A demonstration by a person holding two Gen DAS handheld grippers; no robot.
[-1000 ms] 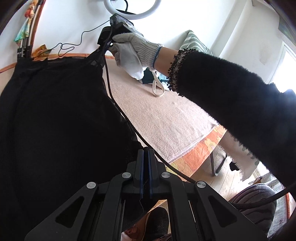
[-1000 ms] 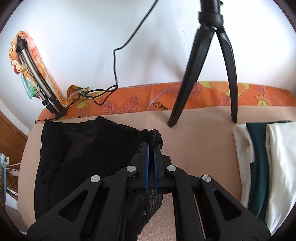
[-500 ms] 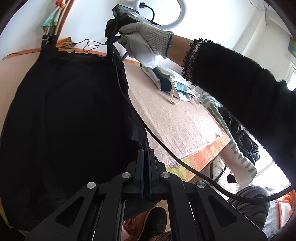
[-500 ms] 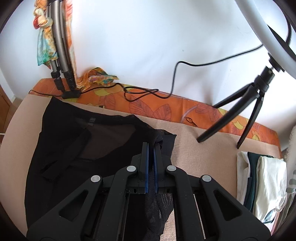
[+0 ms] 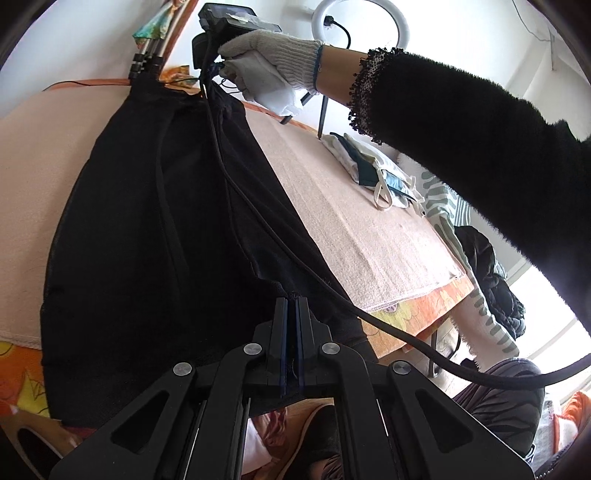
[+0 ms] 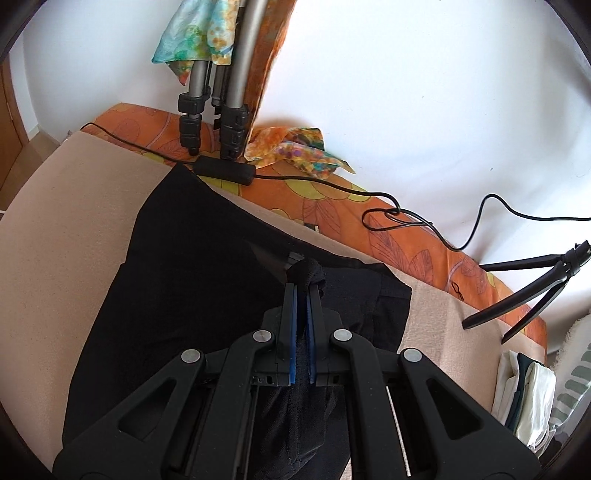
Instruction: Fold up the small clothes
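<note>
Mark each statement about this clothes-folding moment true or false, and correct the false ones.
1. Both grippers are clamped on the black garment. True: the left gripper and the right gripper each pinch its fabric.
2. The garment lies on a bare wooden table. False: it lies on a beige towel spread over an orange floral cloth.
3. A stack of folded pale and dark green clothes sits at the towel's far right. True.
4. The hand holding the right gripper is bare. False: it wears a white knit glove.
5. The ring light lies flat on the towel. False: it stands upright by the wall.
</note>
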